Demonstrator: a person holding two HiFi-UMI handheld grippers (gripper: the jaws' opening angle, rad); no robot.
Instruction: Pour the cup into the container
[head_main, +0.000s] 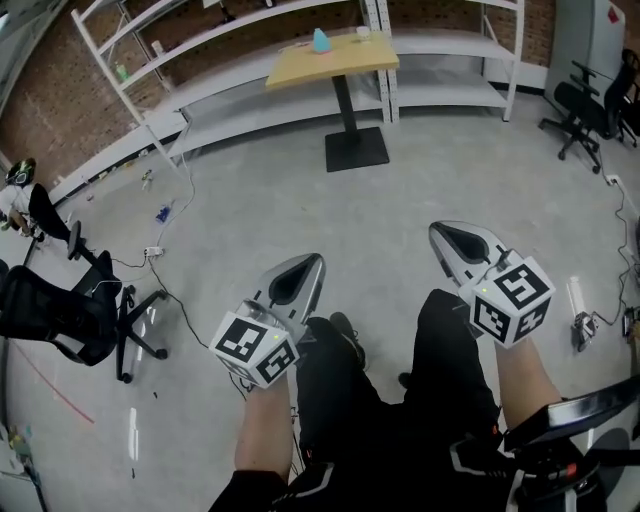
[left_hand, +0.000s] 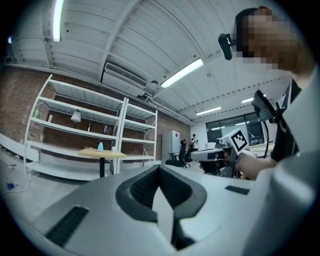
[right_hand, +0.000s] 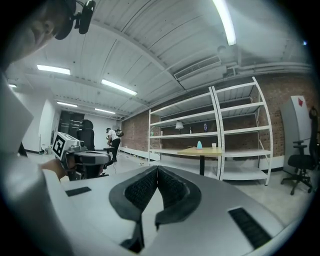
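Task not begun, we judge. L gripper (head_main: 308, 265) & R gripper (head_main: 442, 234): jaws together, nothing in them. Cup (head_main: 362, 33) on far surface (head_main: 335, 62) near blue item (head_main: 321, 41), well apart from us. Approach, grasp, pour all left.

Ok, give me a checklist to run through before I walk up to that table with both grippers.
1. Left gripper empty: ok, jaws together with nothing between them.
2. Right gripper empty: ok, jaws together with nothing between them.
3. Jaws open for a grasp: not ok, both are shut.
4. Table within reach: not ok, it stands far off across the floor.
5. Cup located: ok, a small white one stands on the table near a blue object.
6. Container identified: cannot tell, the things on the table are too small from here.
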